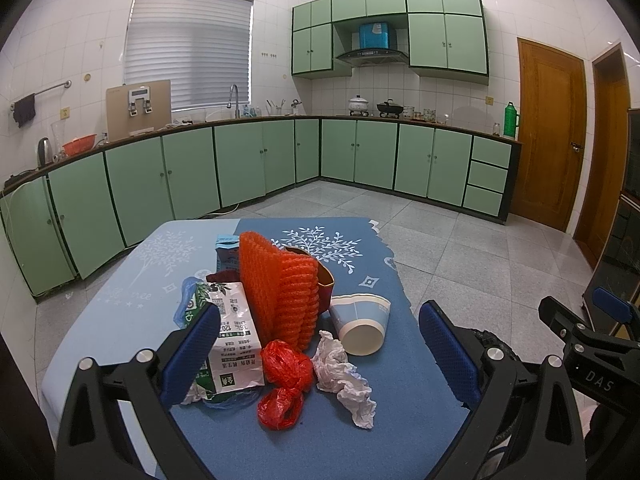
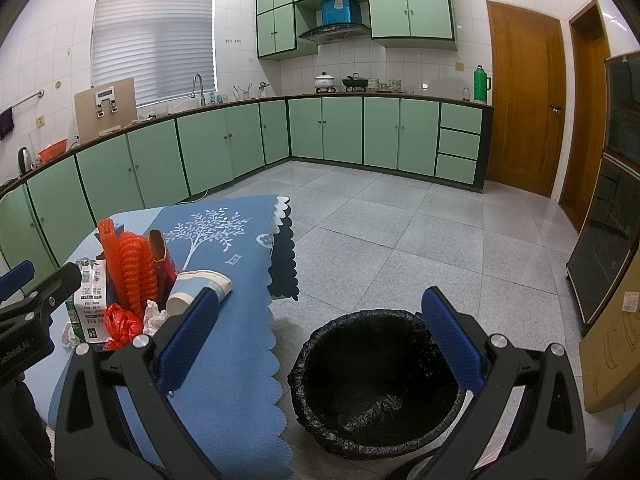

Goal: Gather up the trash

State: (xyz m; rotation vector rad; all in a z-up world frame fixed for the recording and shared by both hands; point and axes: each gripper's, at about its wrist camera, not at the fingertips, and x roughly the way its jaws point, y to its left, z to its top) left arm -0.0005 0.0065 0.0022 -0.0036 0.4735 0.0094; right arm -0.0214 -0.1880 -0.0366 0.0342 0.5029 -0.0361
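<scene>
Fingers, left: those of the left gripper (image 1: 320, 354) stood spread wide and held nothing, framing the heap of rubbish from just above the desk (image 1: 384, 432), a stance that suited picking one piece out.
Fingers, right: those of the right gripper (image 2: 320, 344) were likewise apart and empty, hanging off the desk's edge over the bin (image 2: 376, 384), probably so that side could handle the drop.
Rubbish: it lay bunched together near the middle of the blue cloth; a tipped paper cup (image 1: 362, 324) pointed its base at the camera, a crumpled tissue (image 1: 346, 380) lay just in front of it, and a knotted red plastic bag (image 1: 286, 384) sat beside the tissue.
Taller pieces: an orange foam net (image 1: 280, 288) stood behind these, and a white printed packet (image 1: 234, 344) lay at its left, partly behind the left finger.
Bin: lined with a black bag, it stood on the floor close beside the desk's scalloped edge, open and seemingly empty, so a short carry would serve.
Progress: judged barely begun, since all the rubbish was on the desk.
Likely first pick: the tissue or red bag, being nearest and soft.
</scene>
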